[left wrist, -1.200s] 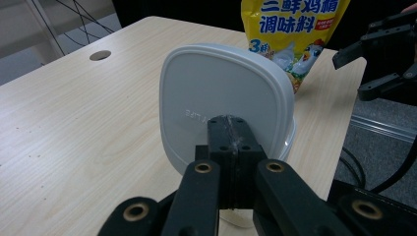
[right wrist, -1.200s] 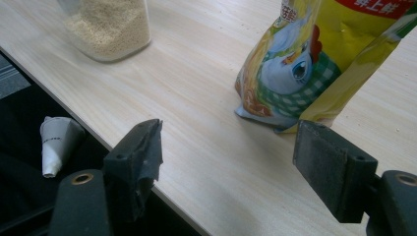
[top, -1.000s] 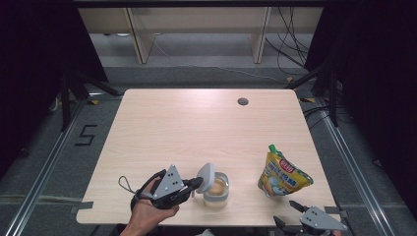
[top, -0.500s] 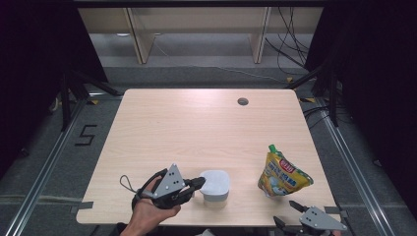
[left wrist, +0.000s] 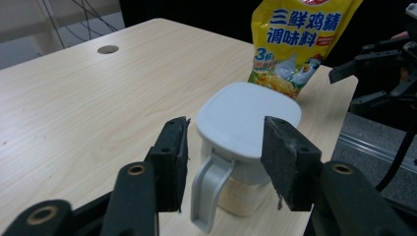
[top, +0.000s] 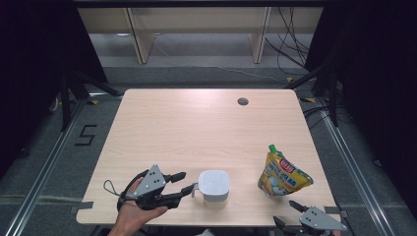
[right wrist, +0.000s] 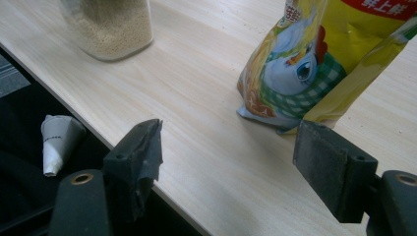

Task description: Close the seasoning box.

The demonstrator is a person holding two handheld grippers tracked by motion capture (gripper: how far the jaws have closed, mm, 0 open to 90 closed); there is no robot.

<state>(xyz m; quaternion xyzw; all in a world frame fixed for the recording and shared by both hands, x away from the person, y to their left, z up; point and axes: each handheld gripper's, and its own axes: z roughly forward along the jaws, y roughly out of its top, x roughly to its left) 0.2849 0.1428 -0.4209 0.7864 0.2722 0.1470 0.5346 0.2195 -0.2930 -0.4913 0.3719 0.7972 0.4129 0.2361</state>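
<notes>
On table [top: 196, 128], pouch [top: 282, 174] reads "三鲜鸡精调味料"; left tongs [top: 189, 182] just opened off jar [top: 214, 185], right tongs [top: 297, 207] wide

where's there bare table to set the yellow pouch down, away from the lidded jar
The whole far half of the table is bare, up to the cable hole; so is the left side beyond the left gripper. It is crowded along the near edge: the jar, the pouch and the right gripper sit there.
</notes>
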